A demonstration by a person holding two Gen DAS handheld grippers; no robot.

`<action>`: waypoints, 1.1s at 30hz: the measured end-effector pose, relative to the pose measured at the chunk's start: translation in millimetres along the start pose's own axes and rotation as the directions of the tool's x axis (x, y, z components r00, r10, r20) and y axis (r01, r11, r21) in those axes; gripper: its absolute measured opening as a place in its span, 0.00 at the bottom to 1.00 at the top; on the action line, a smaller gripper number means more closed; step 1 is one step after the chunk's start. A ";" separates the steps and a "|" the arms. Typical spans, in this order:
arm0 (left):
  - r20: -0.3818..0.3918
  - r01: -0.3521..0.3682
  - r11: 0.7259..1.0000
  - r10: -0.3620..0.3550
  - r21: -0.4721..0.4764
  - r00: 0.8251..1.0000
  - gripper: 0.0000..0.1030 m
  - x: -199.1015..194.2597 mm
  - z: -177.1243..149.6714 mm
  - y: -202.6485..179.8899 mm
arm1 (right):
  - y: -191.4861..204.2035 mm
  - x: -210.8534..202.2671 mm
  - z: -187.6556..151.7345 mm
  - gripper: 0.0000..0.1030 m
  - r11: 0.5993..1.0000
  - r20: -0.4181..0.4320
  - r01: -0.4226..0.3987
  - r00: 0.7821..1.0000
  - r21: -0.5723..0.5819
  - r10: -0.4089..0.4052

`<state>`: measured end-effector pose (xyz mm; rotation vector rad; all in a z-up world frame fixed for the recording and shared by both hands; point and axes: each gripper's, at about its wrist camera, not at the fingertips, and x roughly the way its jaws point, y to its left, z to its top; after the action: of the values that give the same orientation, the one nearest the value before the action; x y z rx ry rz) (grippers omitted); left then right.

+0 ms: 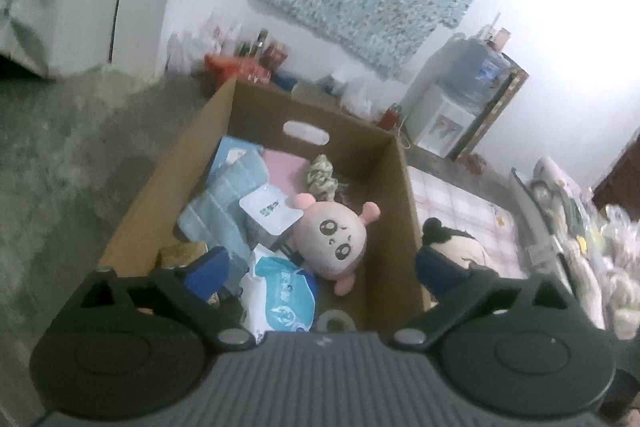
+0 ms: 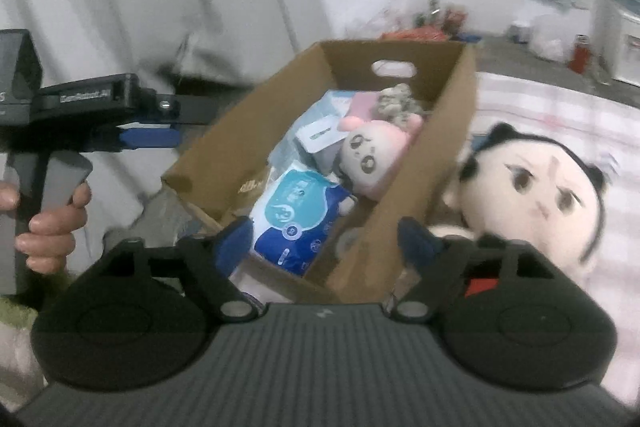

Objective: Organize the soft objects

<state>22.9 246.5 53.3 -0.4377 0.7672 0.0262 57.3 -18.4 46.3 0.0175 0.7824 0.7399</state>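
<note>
Both grippers stood empty, jaws spread: the left gripper (image 1: 320, 267) above the cardboard box (image 1: 404, 195), the right gripper (image 2: 324, 239) over its near corner. The pink plush (image 1: 332, 237) lay inside; the black-haired doll (image 2: 532, 191) waited outside, tight against the wall, where a reaching finger risked snagging cardboard.

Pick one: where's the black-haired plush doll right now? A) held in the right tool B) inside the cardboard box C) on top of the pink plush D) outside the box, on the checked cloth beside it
D: the black-haired plush doll lies on the checked cloth beside the cardboard box; only the pink plush is inside.
</note>
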 end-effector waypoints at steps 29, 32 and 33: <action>0.041 -0.257 0.914 0.257 0.315 0.965 1.00 -49.5 -80.9 -84.9 | 32.9 -71.6 -60.9 0.99 0.865 0.236 0.501 0.845 -0.037 -0.480; 0.049 -0.246 0.905 0.245 0.346 0.968 1.00 -50.8 -83.0 -88.7 | 32.0 -72.4 -59.3 0.99 0.880 0.220 0.475 0.858 0.001 -0.463; 0.055 -0.241 0.905 0.237 0.351 0.970 1.00 -51.9 -84.0 -89.3 | 31.1 -72.2 -58.7 0.99 0.887 0.210 0.462 0.866 0.016 -0.455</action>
<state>-54.6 139.3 68.5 0.0038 0.7916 0.1176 -33.4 -53.7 58.3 -0.1191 0.5403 0.2891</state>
